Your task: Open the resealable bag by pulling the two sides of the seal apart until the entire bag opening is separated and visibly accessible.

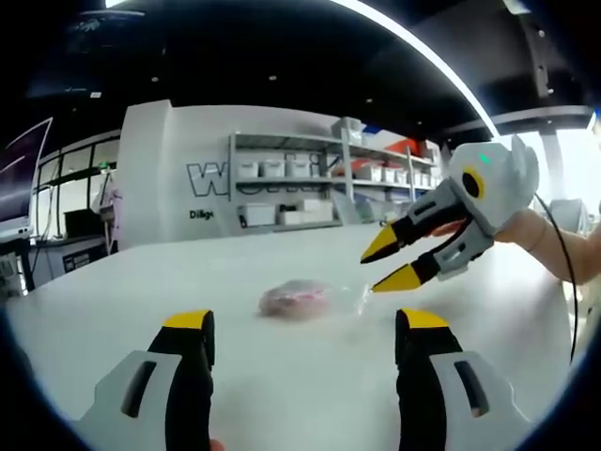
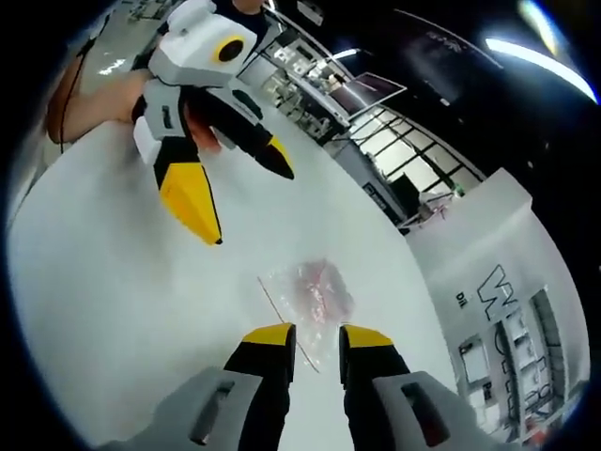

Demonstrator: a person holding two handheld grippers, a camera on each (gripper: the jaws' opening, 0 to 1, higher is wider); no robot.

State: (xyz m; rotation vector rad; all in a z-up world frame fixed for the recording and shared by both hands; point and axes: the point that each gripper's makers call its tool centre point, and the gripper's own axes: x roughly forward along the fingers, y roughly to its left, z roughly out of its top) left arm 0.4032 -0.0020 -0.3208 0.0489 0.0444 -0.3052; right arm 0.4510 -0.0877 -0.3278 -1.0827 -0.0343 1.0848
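Resealable bag [image 1: 302, 300] with pinkish contents lies flat on the white table [image 1: 282, 376], well ahead of the left tongs [image 1: 305, 334], whose jaws stand spread wide. Shelving with bins [image 1: 319, 183] lines the far wall. The right gripper view shows the bag's seal edge just before the right tongs [image 2: 316, 340], parted, apparently not touching it.
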